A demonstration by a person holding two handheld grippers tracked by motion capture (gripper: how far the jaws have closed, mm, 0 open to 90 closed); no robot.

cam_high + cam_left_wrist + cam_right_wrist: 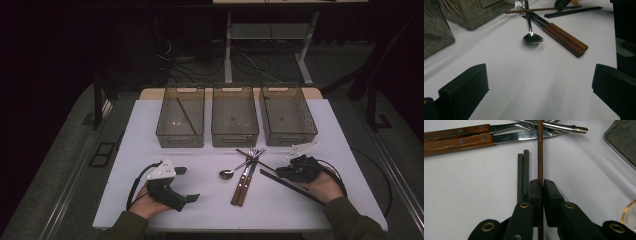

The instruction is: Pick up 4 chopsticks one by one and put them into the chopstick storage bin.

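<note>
Three bins [235, 124] — leftmost holds one chopstick [186, 116] — right gripper [541, 185] jaws clamp another; left's apart.

Brown chopstick's [540, 150] gripped stretch hidden between claw jaws.

Three bins are set in a row along the far side of the table [320, 120]: the left bin [180, 116], the middle bin [234, 116] and the right bin [287, 115], just beside one another. A single chopstick [186, 116] is laid slantwise in the left bin. Before the middle and right bins, a fork [241, 182] and a knife [248, 180] are placed side by side, touching, with a spoon [235, 169] to their left. A brown chopstick [540, 150] is laid across these. A pair of dark chopsticks [290, 186] is found to the right of the cutlery
</note>
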